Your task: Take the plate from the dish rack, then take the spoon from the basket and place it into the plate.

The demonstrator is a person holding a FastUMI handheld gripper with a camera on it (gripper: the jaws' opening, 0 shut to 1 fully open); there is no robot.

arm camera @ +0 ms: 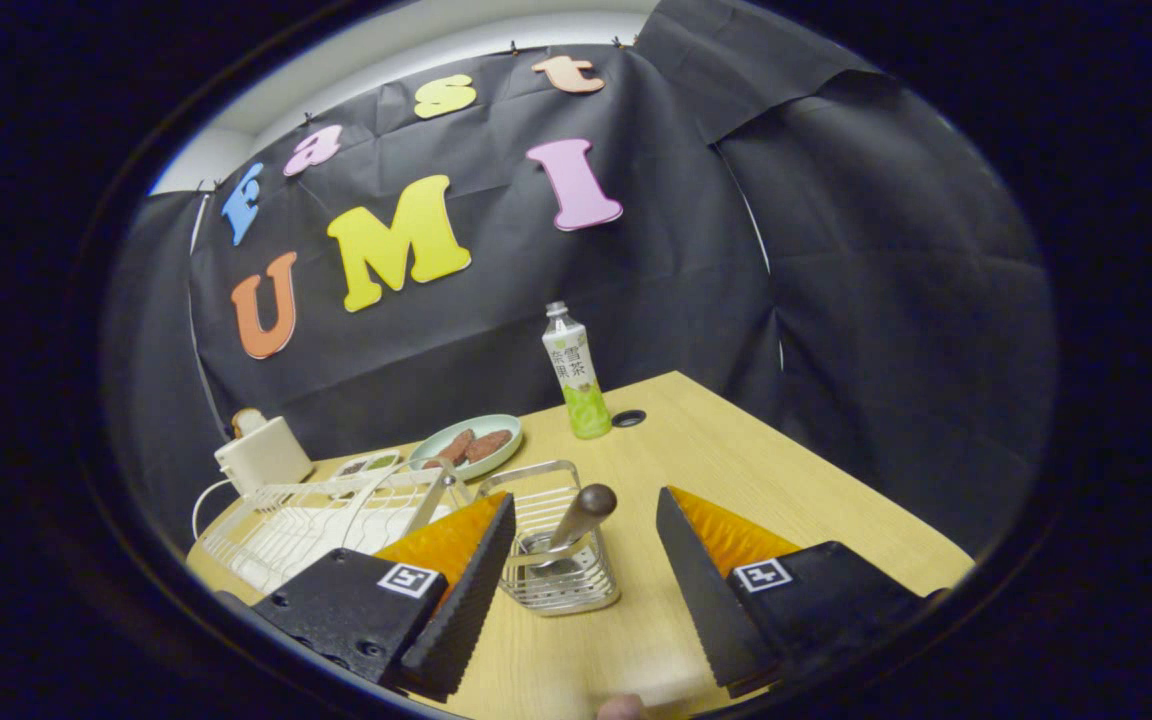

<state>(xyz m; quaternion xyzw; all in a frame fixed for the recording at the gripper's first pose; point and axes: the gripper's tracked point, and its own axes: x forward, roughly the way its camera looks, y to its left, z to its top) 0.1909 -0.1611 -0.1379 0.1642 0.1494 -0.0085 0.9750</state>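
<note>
My gripper [584, 560] is open, its two fingers spread wide above the wooden table [736, 460]. A square wire basket [548, 545] stands between and just ahead of the fingertips. In it leans a spoon [581, 520] with a dark rounded handle end pointing up and toward the right finger. Neither finger touches the spoon or the basket. A white wire dish rack [316, 515] lies beyond the left finger, partly hidden by it. I cannot make out a plate in the rack.
A pale green plate [466, 447] holding brown food sits beyond the basket. A drink bottle [574, 375] stands upright further back, next to a round hole [628, 418] in the table. A white toaster [261, 450] stands behind the rack.
</note>
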